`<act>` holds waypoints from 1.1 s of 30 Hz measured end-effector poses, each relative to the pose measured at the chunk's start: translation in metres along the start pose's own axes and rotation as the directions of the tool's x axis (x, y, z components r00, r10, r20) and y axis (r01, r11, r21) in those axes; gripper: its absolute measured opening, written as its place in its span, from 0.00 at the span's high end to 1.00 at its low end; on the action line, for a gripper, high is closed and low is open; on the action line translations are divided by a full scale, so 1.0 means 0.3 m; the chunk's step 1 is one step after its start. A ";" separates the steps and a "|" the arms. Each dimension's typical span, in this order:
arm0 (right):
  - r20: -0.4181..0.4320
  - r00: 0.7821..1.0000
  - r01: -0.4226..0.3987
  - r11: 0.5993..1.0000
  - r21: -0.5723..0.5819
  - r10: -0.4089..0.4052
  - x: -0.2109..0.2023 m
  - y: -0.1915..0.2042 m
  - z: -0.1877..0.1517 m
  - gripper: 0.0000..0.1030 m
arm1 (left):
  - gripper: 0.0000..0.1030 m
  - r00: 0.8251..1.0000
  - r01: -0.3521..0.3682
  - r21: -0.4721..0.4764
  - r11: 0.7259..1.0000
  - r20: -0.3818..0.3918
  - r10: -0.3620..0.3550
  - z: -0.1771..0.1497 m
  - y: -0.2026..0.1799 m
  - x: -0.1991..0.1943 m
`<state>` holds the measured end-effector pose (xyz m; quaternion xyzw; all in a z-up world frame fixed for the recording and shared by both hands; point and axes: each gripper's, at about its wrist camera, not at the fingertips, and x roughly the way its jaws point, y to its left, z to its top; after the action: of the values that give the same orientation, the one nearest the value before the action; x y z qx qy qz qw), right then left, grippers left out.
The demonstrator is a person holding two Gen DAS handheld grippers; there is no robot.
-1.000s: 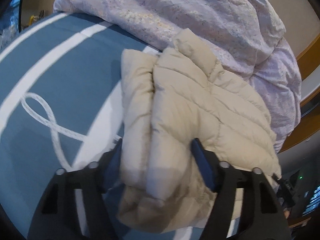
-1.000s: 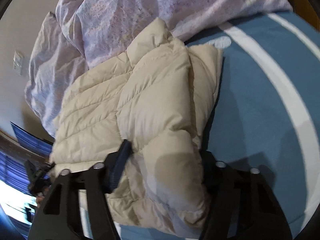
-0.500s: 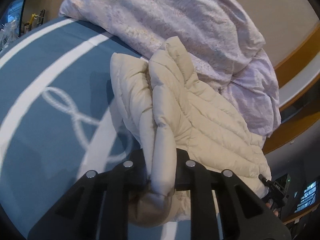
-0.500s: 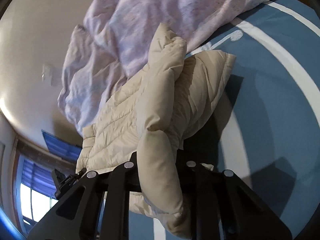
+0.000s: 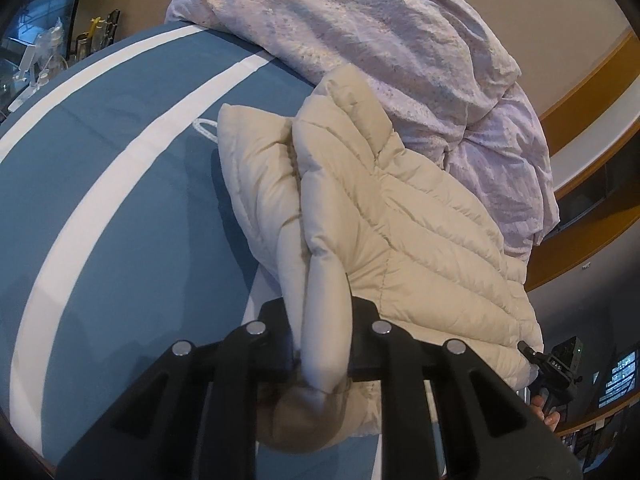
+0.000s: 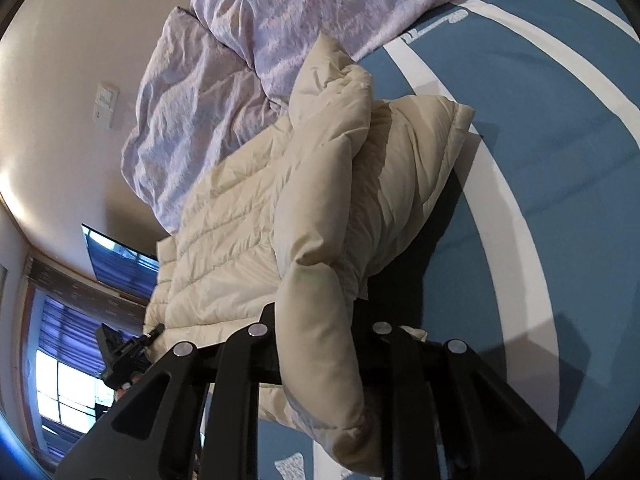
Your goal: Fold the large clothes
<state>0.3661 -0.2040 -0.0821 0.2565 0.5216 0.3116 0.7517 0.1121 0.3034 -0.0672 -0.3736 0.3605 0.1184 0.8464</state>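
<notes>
Puffer jacket, cream, quilted: one. It lies on the bed with its near edge lifted; its far end touches the duvet.

Left gripper, black, two fingers: one. The fingers are closed on a thick roll of the jacket's near edge, padding bulging out between and below them.

Right gripper, black, two fingers: one. The fingers are likewise clamped on a padded roll of the same jacket's near edge, and the roll hangs down past them. Each gripper appears small at the edge of the other's view, at the jacket's opposite near corner.

Bed cover, blue with white bands and a white rope pattern: one. It carries the jacket and the duvet.

Duvet, lilac, crumpled: one heap, at the far end of the bed against the wall.

Wall switch plate, white: one, beside the duvet.

Small bottles and clutter past the bed's far left edge: count cannot be told.

Edges and room: in the left wrist view, bare blue cover stretches wide to the left of the jacket; in the right wrist view, bare cover lies to its right. Beyond the jacket, the duvet closes off the far side.
</notes>
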 end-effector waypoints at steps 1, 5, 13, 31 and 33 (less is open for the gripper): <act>-0.006 0.999 0.034 0.999 -0.015 -0.034 0.003 0.006 -0.008 0.82 | 0.82 1.000 0.000 0.000 1.000 -0.003 0.000 -0.005 0.004 -0.002; 0.040 0.969 0.247 0.966 -0.081 -0.245 -0.006 0.058 -0.013 0.60 | 0.71 0.999 -0.028 -0.014 1.000 -0.024 0.028 -0.014 0.014 0.022; 0.284 0.876 0.454 0.864 -0.216 -0.389 -0.069 0.271 -0.016 0.37 | 0.33 0.997 -0.062 -0.075 0.995 -0.048 0.059 -0.014 0.051 0.054; 0.217 0.914 0.407 0.778 -0.480 -0.344 0.243 0.543 -0.177 0.37 | 0.75 0.998 -0.062 -0.075 0.995 0.014 0.064 -0.005 -0.002 0.052; 0.217 0.914 0.406 0.774 -0.486 -0.343 0.254 0.548 -0.189 0.37 | 0.76 0.998 -0.063 -0.075 0.995 0.015 0.064 -0.005 -0.004 0.050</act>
<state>0.2994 -0.0335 -0.0312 -0.0483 0.4134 0.2694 0.8684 0.1224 0.3004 -0.0777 -0.3921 0.3600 0.1617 0.8310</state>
